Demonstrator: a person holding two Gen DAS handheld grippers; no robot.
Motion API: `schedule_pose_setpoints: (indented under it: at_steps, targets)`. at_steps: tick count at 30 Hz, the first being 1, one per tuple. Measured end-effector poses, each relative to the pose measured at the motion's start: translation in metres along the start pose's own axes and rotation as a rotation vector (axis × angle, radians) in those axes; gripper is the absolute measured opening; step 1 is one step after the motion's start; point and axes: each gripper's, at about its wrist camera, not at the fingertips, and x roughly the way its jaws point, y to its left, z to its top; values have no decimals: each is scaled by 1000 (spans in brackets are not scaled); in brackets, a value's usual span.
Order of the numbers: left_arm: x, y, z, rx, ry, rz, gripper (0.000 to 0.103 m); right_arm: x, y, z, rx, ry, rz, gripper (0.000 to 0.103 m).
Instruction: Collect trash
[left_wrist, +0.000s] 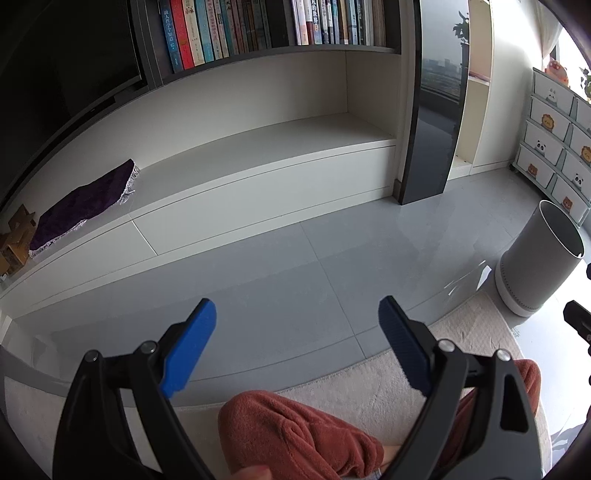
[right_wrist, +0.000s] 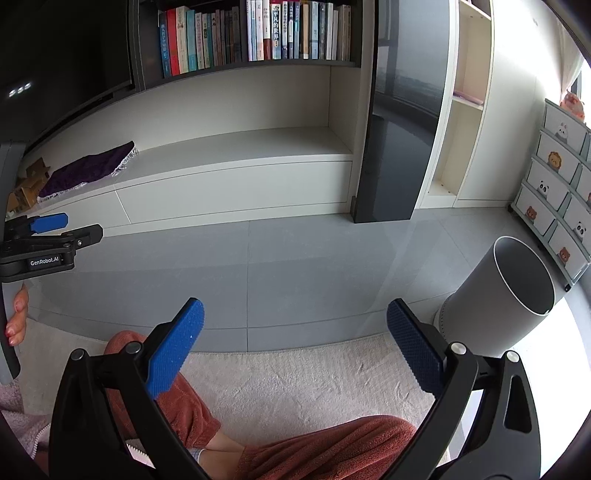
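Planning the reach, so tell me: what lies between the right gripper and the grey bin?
Only bare cream rug and grey floor separate right gripper from bin, in the right wrist view.

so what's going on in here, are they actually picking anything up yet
Not yet. A person in rust-red trousers sits on a cream rug with a claw in each hand. The left claw and the right claw are both open and empty, held above the grey floor. A grey bin stands open on the right, apparently tilted. No trash shows on the visible floor.
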Motion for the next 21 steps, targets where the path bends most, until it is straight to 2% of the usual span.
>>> schedule_pose_setpoints:
  at_steps: [11,21]
  targets:
    - [-11,7,4,-15,-40,17,89,-10,5,6,-25,-56,-35,96]
    - [-24,6,10,-5,-87,15,89,-13,4,9,-13,-81,-21,96]
